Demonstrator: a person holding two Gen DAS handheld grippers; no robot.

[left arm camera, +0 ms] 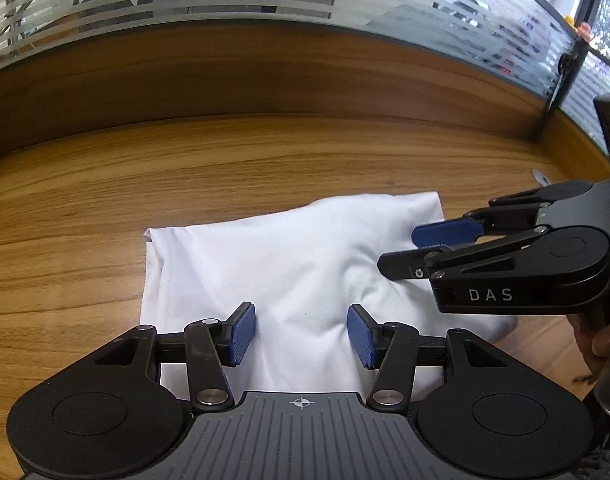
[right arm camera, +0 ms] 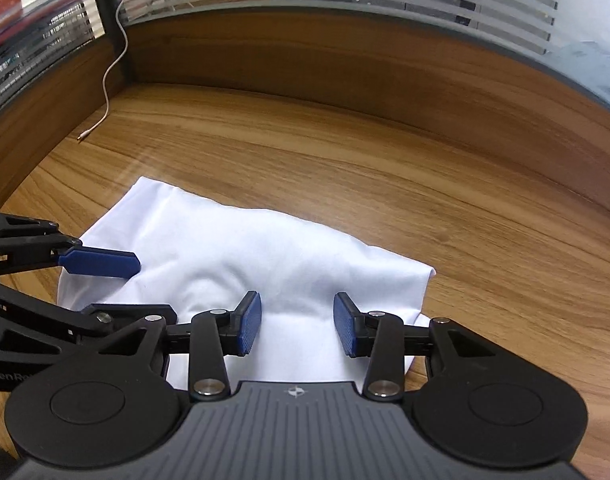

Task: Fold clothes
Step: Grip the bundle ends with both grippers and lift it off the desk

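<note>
white shirt (left arm camera: 273, 256) lies folded into a puffy packet on the desk (left arm camera: 265, 152); left gripper (left arm camera: 301, 334) and right gripper (right arm camera: 297, 328) hover apart, empty; only flattening seems left

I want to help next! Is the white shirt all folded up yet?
Nearly. The white garment already lies in a folded rectangle on the wooden desk. Nothing is in hand: left gripper and right gripper are open above it. Left: flattening the puffy middle.

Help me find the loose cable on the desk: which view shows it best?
The right wrist view: the thin white cable hangs down the corner partition, its plug end lying on the wooden desk. The left wrist view does not show it.
</note>
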